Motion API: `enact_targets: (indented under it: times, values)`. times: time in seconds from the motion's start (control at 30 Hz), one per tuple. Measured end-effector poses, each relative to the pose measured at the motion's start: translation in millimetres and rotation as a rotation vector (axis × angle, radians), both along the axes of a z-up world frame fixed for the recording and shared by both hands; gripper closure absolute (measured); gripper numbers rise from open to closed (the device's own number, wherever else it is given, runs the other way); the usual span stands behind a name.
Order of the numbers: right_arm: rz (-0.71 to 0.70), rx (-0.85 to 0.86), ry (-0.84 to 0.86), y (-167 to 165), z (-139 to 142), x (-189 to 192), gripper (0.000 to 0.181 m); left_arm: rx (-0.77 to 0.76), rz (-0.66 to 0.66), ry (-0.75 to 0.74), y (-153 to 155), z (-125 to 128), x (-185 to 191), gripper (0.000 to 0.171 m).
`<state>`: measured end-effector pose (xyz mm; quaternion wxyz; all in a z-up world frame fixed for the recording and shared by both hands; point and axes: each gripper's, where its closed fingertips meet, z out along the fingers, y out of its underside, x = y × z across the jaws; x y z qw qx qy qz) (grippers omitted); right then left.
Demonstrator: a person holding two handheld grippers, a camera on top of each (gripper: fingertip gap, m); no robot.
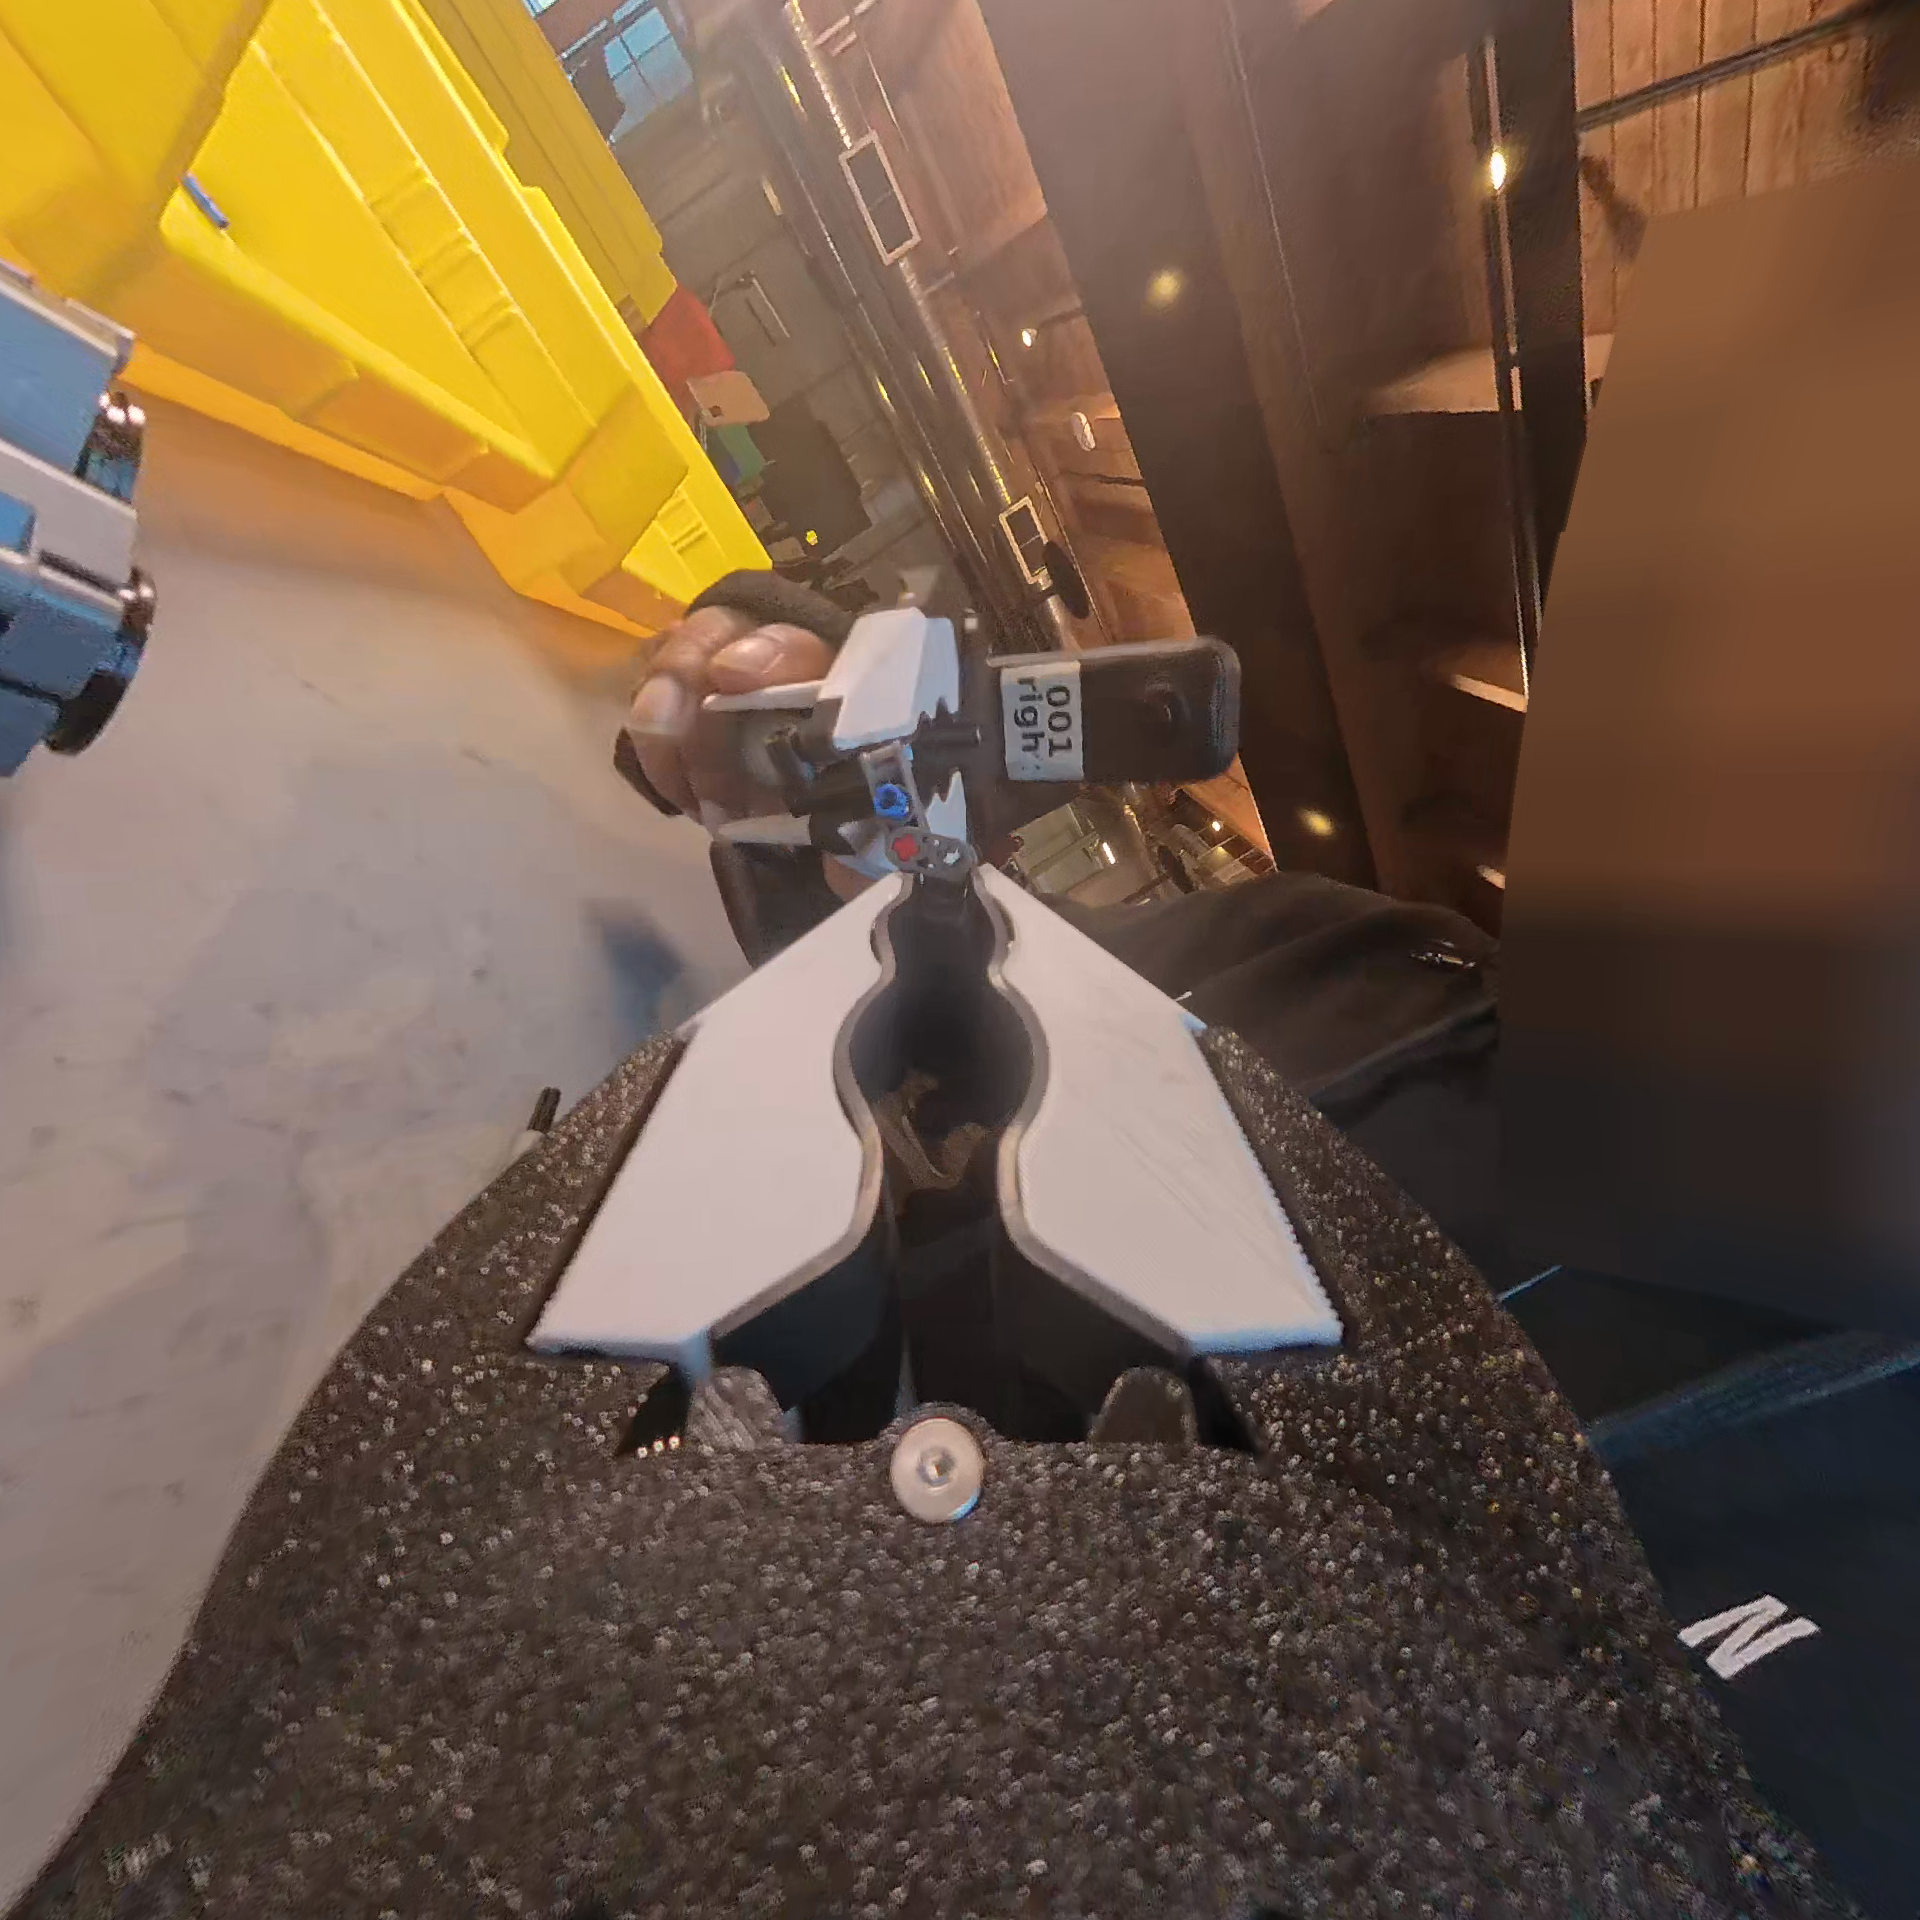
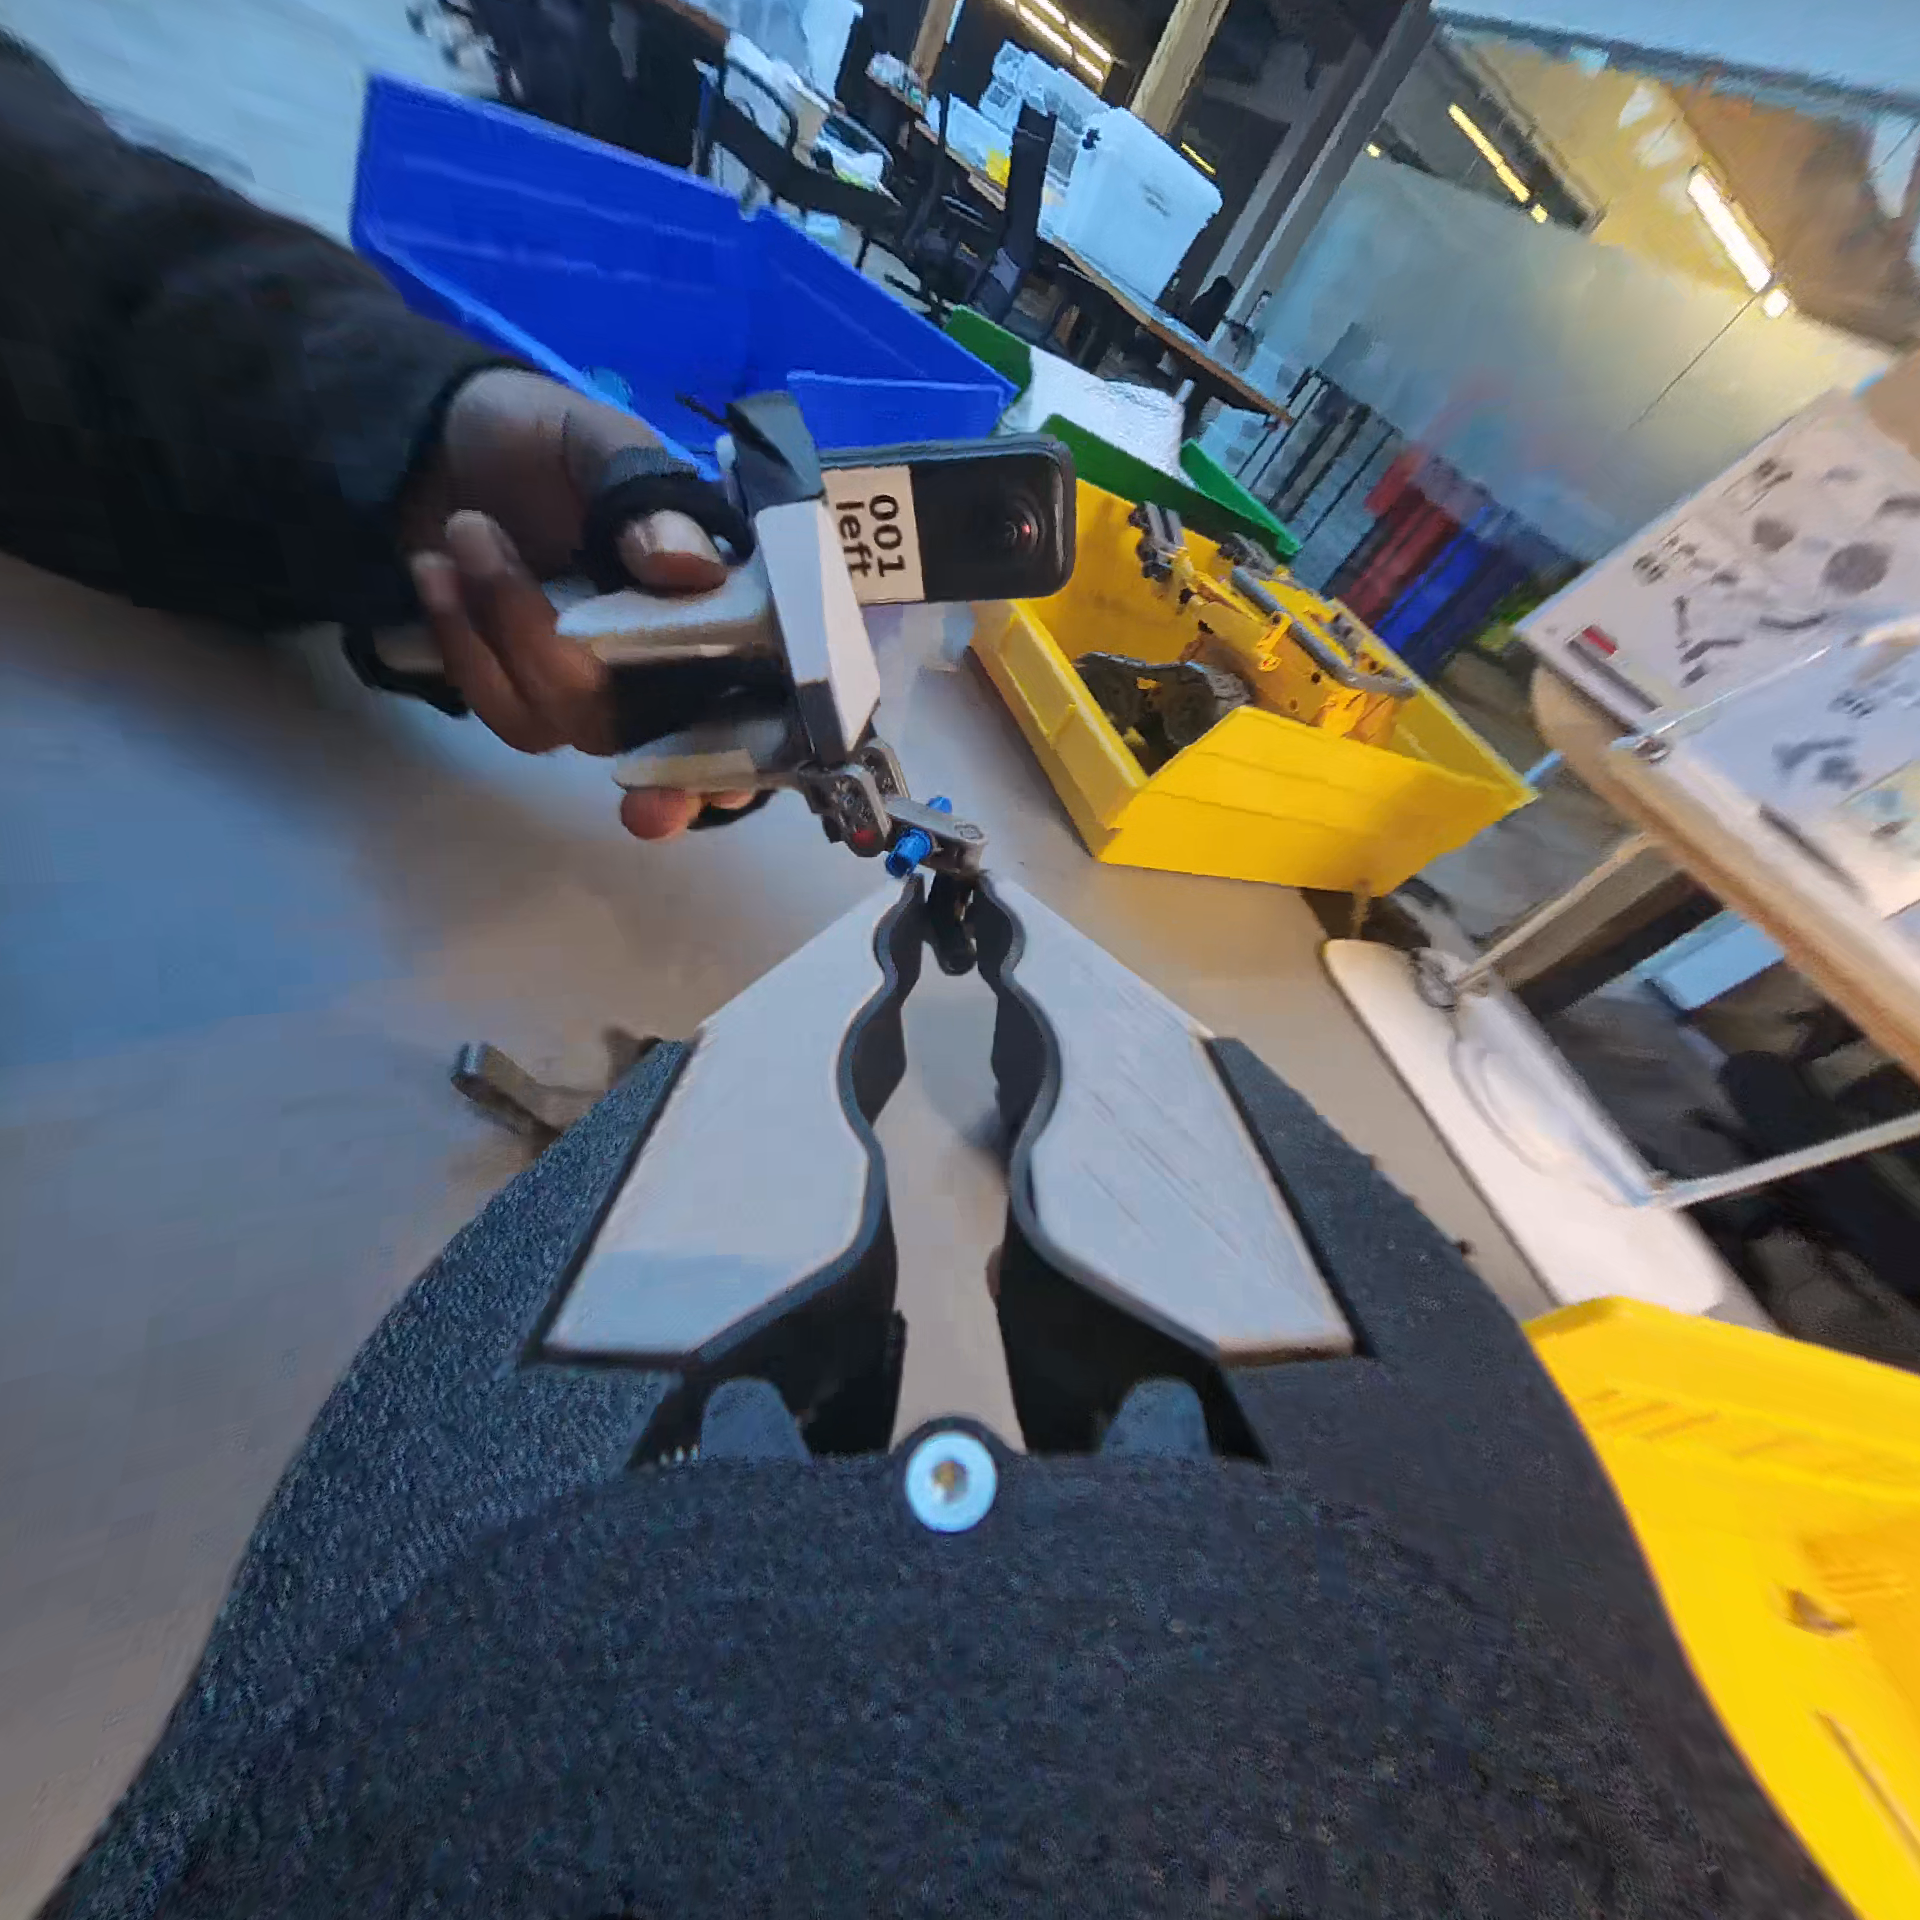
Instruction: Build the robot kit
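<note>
Broadly, a workshop room fills the background: rows of tables with white boxes and stacked coloured bins in the right wrist view, dark wooden walls with small lamps in the left wrist view. Below both grippers lies a pale grey surface (image 2: 260, 935). On it stand a large blue bin (image 2: 623, 260), a yellow bin (image 2: 1299, 790) holding a yellow tracked toy machine, and another yellow bin (image 1: 416, 312) close to the left gripper's side. A sheet with printed part pictures (image 2: 1766, 603) stands at the right edge.

Between the two grippers, held above the surface, is a small toy-brick assembly (image 2: 904, 821): grey and black beams with a blue pin and a red piece. Its long axis runs from one gripper's tips to the other's, sloping down towards the right gripper.

The right gripper (image 2: 951, 914) has its fingers nearly closed, pinching a black peg at the assembly's lower end. The left gripper (image 1: 940, 894) has its fingers drawn close at the tips, pinching the dark end of the same assembly. A hand (image 2: 540, 603) in a dark sleeve grips the left gripper's handle.
</note>
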<state>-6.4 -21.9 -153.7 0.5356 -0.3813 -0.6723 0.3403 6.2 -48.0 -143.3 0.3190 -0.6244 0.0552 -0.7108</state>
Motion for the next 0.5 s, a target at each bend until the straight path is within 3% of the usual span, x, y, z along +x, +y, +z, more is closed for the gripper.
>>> enact_targets:
  times: [0.1, 0.3, 0.37, 0.5]
  values:
    - [-0.017, 0.227, 0.020, -0.2, -0.9, 1.6, 0.175, -0.068, -0.037, -0.032, -1.8, -4.8, 3.9, 0.163]
    - [0.001, 0.357, -0.025, 0.7, -10.0, 5.0, 0.174, -0.152, -0.044, -0.047, 0.2, -14.6, 7.0, 0.163]
    - [-0.038, 0.235, -0.087, 7.4, -16.8, 2.5, 0.176, -0.143, -0.026, -0.047, 3.6, -14.2, 3.5, 0.152]
    - [-0.038, -0.269, -0.203, 13.9, -33.3, 1.6, 0.174, -0.021, 0.033, 0.006, 6.9, -3.0, -3.3, 0.129]
